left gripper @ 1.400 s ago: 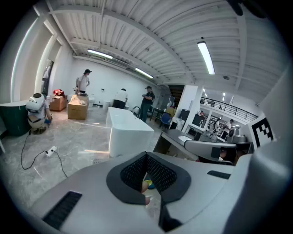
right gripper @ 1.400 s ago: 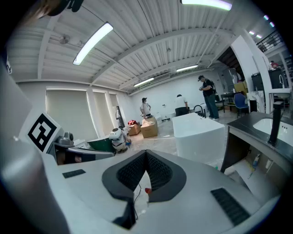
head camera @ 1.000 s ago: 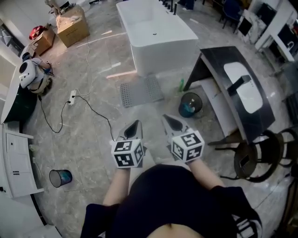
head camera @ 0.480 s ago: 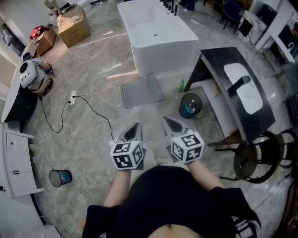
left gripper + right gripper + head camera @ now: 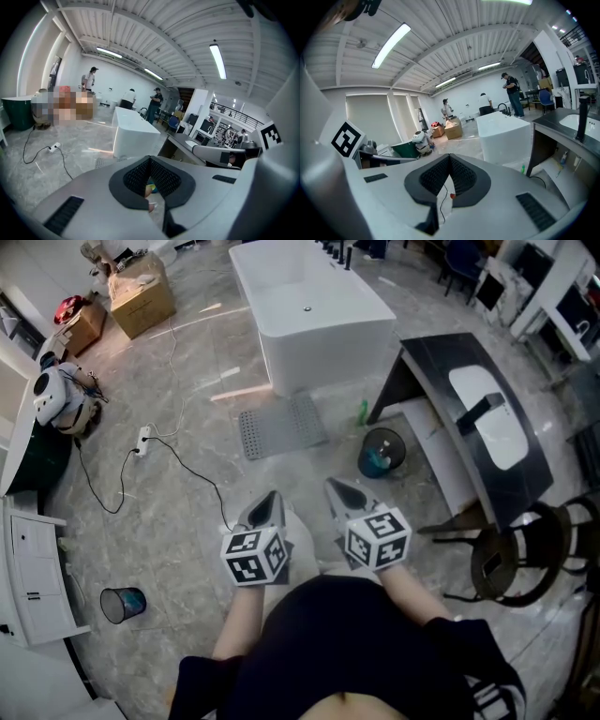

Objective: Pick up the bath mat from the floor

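The bath mat [image 5: 281,426] is a grey perforated rectangle lying flat on the marble floor, just in front of the white bathtub [image 5: 309,310]. A corner of the bath mat [image 5: 100,162] also shows in the left gripper view. My left gripper [image 5: 272,499] and right gripper [image 5: 336,488] are held side by side close to the body, well short of the mat and pointing toward it. In the left gripper view, the left gripper [image 5: 149,159] has its jaws together and nothing in them. The right gripper [image 5: 450,157] is likewise shut and empty.
A black bin [image 5: 382,451] and a green bottle [image 5: 363,412] stand right of the mat, beside a dark vanity with a white basin [image 5: 487,423]. A power strip and cable [image 5: 142,437] trail on the left. Cardboard boxes [image 5: 141,294], a small bin [image 5: 122,603] and a chair [image 5: 520,559] surround.
The head view has shifted slightly, so the floor things slide a little left. Both grippers stay shut in about the same place.
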`<state>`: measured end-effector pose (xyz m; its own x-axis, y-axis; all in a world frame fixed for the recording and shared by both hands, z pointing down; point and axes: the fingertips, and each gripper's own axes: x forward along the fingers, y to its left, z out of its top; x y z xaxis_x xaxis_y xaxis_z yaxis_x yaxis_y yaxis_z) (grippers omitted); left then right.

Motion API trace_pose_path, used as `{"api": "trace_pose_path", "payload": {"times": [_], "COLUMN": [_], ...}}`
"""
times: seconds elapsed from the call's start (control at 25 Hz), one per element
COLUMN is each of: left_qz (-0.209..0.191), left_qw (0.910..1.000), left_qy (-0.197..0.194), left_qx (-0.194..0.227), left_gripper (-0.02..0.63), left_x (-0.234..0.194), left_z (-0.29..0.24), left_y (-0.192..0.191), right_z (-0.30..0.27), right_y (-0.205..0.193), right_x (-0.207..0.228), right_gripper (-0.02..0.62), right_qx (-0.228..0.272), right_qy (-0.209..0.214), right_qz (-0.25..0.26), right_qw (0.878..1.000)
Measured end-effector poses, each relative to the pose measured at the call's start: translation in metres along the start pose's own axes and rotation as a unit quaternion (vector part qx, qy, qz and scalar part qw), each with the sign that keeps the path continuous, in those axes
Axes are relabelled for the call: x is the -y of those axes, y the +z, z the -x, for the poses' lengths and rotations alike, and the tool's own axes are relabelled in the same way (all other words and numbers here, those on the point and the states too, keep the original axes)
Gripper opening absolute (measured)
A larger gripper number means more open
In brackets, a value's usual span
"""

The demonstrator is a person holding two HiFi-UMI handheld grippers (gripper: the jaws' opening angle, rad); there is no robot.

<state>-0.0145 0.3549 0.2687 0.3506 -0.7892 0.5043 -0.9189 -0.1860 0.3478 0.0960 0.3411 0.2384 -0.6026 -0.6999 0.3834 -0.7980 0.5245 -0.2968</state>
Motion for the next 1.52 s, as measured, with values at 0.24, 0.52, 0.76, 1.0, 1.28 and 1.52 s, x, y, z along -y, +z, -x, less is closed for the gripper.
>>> {"api": "trace_pose_path", "payload": {"times": [0.24,0.52,0.76,1.0,1.28,1.52], "left_qz": [0.006,0.01,0.008,0.007,0.002,0.0], "left_qw": [1.0,0.9999,0.9999,0.9996,0.999,0.9983], "left_qy": [-0.002,-0.004,-0.004,-0.003,-0.01,-0.022], "left_qx": [-0.005,-0.007,-0.014,-0.028,-0.043,-0.053], "left_gripper": [-0.009,-0.009,-0.009,-0.009,-0.009,-0.009], "left_x": [-0.01,-0.026,-0.049,-0.075,-0.099,-0.118], "left_z": [-0.019,-0.05,-0.076,-0.105,-0.141,-0.17], "left_y": [0.009,0.029,0.052,0.08,0.108,0.131], "right_z": [-0.016,-0.049,-0.089,-0.13,-0.172,-0.207], "right_y": [0.007,0.02,0.036,0.062,0.084,0.1], "right_x": [0.014,0.027,0.036,0.042,0.053,0.063], "right_gripper": [0.012,0.012,0.012,0.012,0.012,0.012], "right_qx": [0.001,-0.001,-0.008,-0.011,-0.019,-0.02], "right_qy": [-0.006,-0.006,-0.006,-0.009,-0.017,-0.031], "right_qz": [-0.016,-0.019,-0.022,-0.018,-0.02,-0.029], "right_qw": [1.0,1.0,1.0,1.0,0.999,0.999]}}
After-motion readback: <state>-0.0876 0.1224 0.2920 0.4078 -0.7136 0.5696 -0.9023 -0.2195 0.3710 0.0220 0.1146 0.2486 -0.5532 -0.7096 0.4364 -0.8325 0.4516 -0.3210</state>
